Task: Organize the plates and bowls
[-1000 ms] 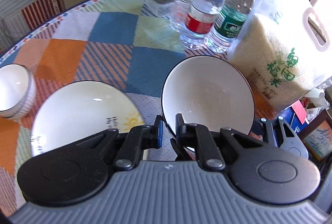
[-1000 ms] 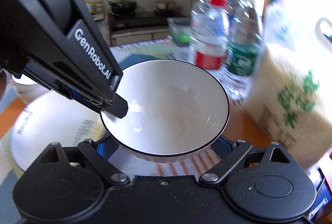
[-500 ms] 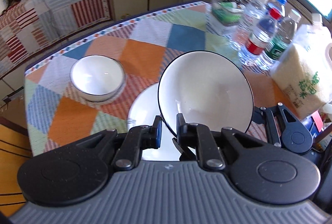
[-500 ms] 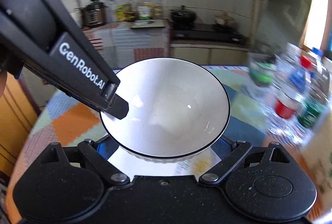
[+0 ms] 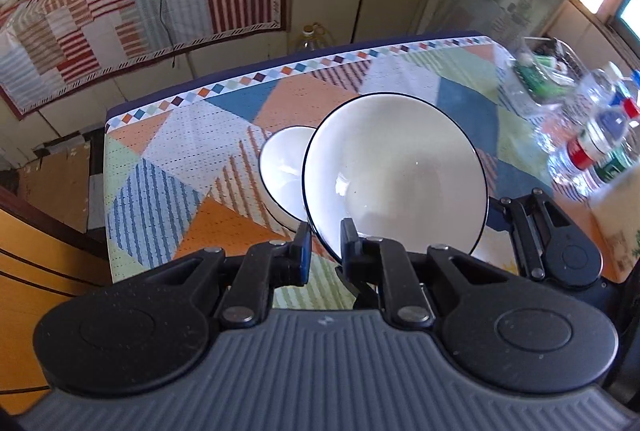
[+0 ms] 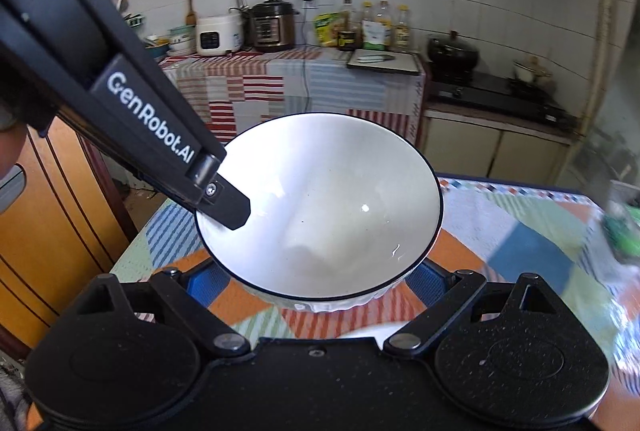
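Big bowl (image 5: 394, 171): white with a dark rim, lifted clear of the table (image 5: 168, 159); I held it between my two grippers, partly above the small bowl (image 5: 282, 167).
Left gripper (image 5: 324, 243): my jaws were pinched tight on the big bowl's near rim, one finger inside and one outside.
Right gripper (image 6: 320, 291): my fingers stood wide on either side of the bowl's lower wall; I could not tell whether the pads pressed it.
Facing: mouth up and tipped towards my left camera; it was round, so it had no long axis.
Edges: the table's far and left edges, with a diamond border, lay beyond the small bowl.
Open room: bare patterned cloth spread left of the small bowl; blurred water bottles (image 5: 600, 139) crowded the right side.
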`<action>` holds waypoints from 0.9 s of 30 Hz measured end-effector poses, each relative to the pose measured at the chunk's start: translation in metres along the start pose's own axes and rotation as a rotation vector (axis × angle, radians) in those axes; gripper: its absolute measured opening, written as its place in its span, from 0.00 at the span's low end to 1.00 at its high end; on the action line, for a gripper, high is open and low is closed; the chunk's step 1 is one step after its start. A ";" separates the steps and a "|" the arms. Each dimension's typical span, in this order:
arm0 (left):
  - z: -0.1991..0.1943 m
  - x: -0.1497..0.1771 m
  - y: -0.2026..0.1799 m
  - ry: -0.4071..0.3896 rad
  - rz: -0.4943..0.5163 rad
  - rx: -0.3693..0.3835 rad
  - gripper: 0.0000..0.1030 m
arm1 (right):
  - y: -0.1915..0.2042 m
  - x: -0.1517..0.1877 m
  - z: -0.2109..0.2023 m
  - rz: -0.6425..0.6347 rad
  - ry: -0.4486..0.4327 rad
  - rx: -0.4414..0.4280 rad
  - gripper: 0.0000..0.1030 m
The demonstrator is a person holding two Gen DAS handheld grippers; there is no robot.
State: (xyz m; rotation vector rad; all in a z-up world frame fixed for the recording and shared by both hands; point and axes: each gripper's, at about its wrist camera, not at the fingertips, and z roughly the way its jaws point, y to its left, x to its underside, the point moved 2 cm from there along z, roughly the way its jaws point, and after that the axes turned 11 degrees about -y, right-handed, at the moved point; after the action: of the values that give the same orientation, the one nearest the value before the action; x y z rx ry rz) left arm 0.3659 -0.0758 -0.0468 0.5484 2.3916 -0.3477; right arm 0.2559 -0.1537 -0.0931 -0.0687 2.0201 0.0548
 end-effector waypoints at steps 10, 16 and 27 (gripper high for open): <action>0.066 -0.010 0.036 0.094 -0.092 -0.032 0.12 | -0.001 0.000 0.062 0.019 0.119 -0.057 0.93; 0.088 -0.013 0.043 0.144 -0.105 -0.039 0.12 | 0.002 0.001 0.079 -0.015 0.170 -0.069 0.93; 0.099 -0.013 0.037 0.118 -0.036 -0.086 0.13 | -0.001 0.001 0.090 -0.054 0.255 -0.076 1.00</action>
State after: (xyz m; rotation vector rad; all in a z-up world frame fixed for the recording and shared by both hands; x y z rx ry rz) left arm 0.4452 -0.0847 -0.1166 0.4993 2.5197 -0.2322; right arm 0.3367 -0.1485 -0.1330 -0.1867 2.2697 0.0921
